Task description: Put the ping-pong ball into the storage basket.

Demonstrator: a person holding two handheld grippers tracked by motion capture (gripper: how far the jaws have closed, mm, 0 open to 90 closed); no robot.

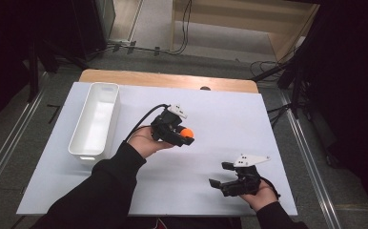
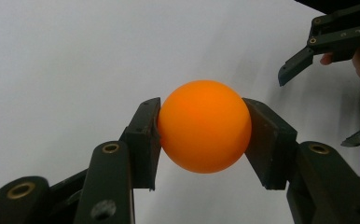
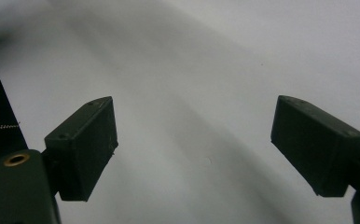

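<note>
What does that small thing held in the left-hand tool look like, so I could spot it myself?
Start at the white sheet-covered table, then look right of the long white plastic bin. There the left gripper clamps a smooth, round orange ball between its black jaws. It is the one brightly coloured thing among white and black.

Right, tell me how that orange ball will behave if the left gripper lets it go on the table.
The orange ball is round and smooth, so it would probably roll across the flat white table. It looks light, likely hollow. The left gripper pinches it at two small spots only, so it might slip.
</note>
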